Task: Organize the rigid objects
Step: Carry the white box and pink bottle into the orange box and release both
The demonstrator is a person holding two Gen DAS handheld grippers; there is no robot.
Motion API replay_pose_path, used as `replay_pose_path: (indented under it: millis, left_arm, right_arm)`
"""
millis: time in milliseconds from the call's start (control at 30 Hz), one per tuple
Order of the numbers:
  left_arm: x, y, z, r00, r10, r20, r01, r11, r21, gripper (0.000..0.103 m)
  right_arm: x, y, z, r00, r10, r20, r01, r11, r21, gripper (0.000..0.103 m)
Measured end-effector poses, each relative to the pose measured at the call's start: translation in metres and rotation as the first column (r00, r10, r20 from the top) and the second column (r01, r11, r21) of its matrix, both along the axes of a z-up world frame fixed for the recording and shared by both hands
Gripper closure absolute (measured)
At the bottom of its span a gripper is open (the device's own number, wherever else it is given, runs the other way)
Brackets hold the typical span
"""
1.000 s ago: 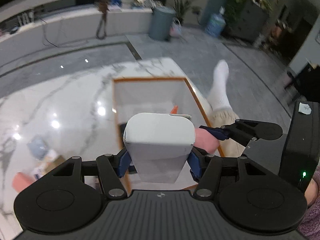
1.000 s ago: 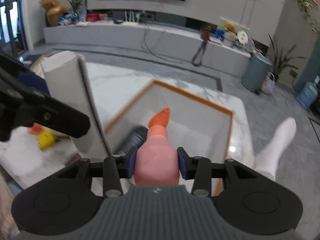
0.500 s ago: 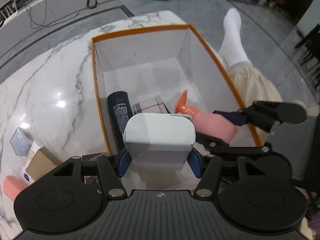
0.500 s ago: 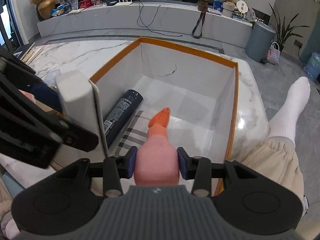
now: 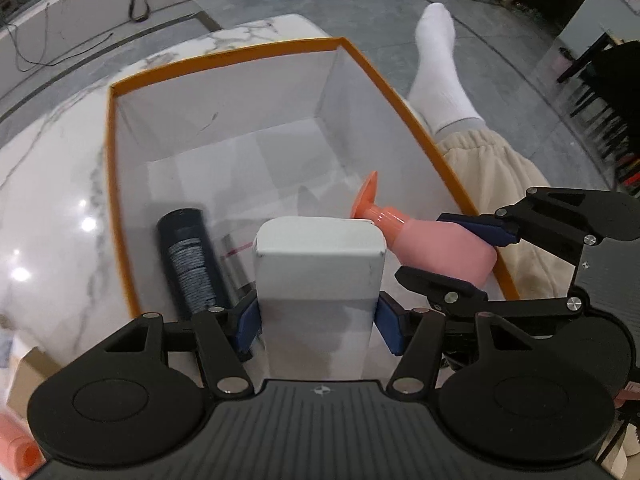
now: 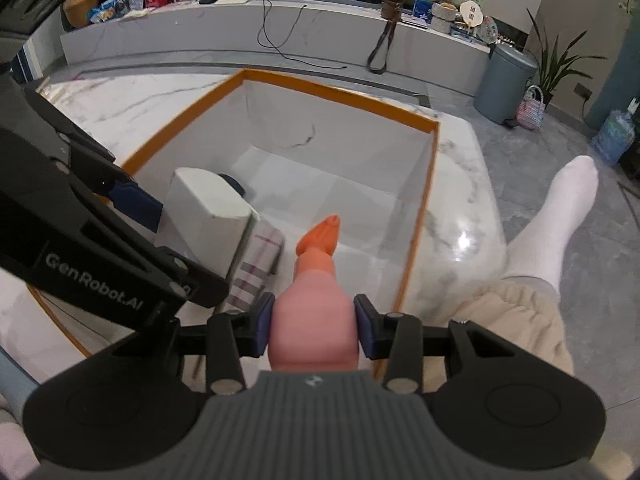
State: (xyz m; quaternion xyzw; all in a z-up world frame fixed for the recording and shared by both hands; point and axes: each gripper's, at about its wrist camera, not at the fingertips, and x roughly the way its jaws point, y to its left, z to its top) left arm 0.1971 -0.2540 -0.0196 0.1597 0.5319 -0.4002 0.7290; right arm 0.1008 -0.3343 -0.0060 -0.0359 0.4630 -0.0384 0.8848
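Item 1. White carton (image 5: 318, 268): clamped across its narrow sides by the left gripper (image 5: 318, 322), jaws part-open to the carton's width, blue pads flat on both faces. Held end-forward and tilted down over the near half of the bin, likely so it can go in lengthwise.

Item 2. Pink bottle (image 6: 314, 320) with orange nozzle cap (image 6: 322, 236): pinched at the body by the right gripper (image 6: 314, 330), jaws set narrower, pads pressing either side. Nozzle points toward 12 o'clock in the right wrist view, over the bin floor; in the left wrist view it sits at 3 o'clock of the carton, just beside it. Gripping the body leaves the nozzle clear.

Item 3. Orange-rimmed bin (image 5: 224, 54): white-walled, open-topped, on the marble tabletop (image 5: 48, 184). Destination for both held items.

Item 4. Dark cylindrical can (image 5: 186, 262): lying on the bin floor against the wall at 9 o'clock of the carton.

Item 5. Plaid-patterned pack (image 6: 260, 260): flat on the bin floor, between can and bottle, partly hidden beneath the carton.

Status, judged: both items poised for release; far half of the floor remains free.
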Motion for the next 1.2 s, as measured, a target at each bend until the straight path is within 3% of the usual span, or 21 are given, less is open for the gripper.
replay_pose_path:
  millis: [133,300,467,633,833,1033,1200]
  left_arm:
    - [0.006,-0.001,-0.005,1.000,0.005,-0.021,-0.005,1.000,-0.021,0.034]
    - [0.018,0.010,-0.018,0.985,0.062,-0.163,-0.076,0.994,-0.081,0.032]
    - [0.021,0.014,-0.021,0.978,0.097,-0.186,-0.114,0.990,-0.079,0.033]
    - [0.020,0.020,-0.011,0.984,0.098,-0.149,-0.106,0.993,-0.049,0.042]
    - [0.011,0.022,0.004,0.995,0.088,-0.044,-0.089,0.996,-0.024,0.042]
    - [0.008,0.029,0.006,0.995,0.094,-0.030,-0.095,0.995,-0.018,0.042]
    - [0.006,0.036,0.007,0.994,0.109,-0.022,-0.109,0.994,-0.021,0.042]
  right_arm:
    - [-0.001,-0.002,0.003,1.000,0.009,0.003,-0.009,1.000,-0.003,0.061]
    - [0.002,-0.004,0.003,1.000,0.003,-0.003,-0.003,1.000,-0.004,0.061]
    - [0.004,0.004,0.003,1.000,-0.001,-0.002,0.000,0.999,-0.044,0.061]
    - [0.009,0.014,-0.002,1.000,0.013,-0.011,-0.013,0.999,-0.037,0.061]
    - [0.019,0.033,-0.017,0.998,-0.001,-0.063,-0.009,0.989,-0.151,0.061]
    - [0.024,0.036,-0.026,0.992,-0.027,-0.125,0.002,0.980,-0.197,0.061]
    - [0.024,0.040,-0.025,0.991,-0.038,-0.125,0.009,0.974,-0.225,0.062]
